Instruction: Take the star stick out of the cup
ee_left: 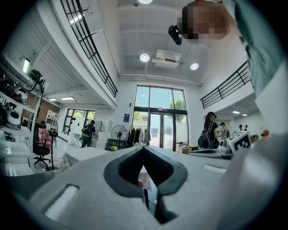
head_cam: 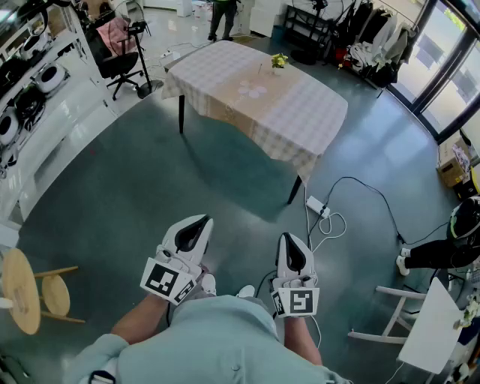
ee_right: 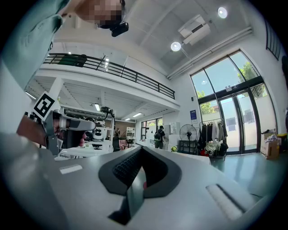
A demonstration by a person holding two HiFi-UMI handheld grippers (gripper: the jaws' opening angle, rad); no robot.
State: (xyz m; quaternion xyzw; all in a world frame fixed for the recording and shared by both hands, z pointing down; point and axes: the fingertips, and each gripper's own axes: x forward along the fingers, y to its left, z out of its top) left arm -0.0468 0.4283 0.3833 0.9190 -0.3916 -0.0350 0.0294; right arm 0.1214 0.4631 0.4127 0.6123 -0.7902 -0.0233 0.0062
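Observation:
The table (head_cam: 300, 112) with a checked cloth stands far ahead across the floor. On its far side is a small yellow-green object (head_cam: 279, 61); I cannot make out a cup or a star stick at this distance. Pale round patches (head_cam: 253, 91) lie near the table's middle. My left gripper (head_cam: 199, 223) and right gripper (head_cam: 290, 241) are held close to the body, pointing level toward the table. Both are shut with nothing between the jaws. The left gripper view shows its jaws meeting at the tip (ee_left: 144, 148), and so does the right gripper view (ee_right: 141, 149).
A power strip with white and black cables (head_cam: 317, 205) lies on the floor by the table's near leg. A wooden stool (head_cam: 22, 290) is at the left and white furniture (head_cam: 427, 326) at the right. An office chair (head_cam: 120, 64) and shelves stand far left. People are at the right edge (head_cam: 450, 251) and the far end (head_cam: 222, 19).

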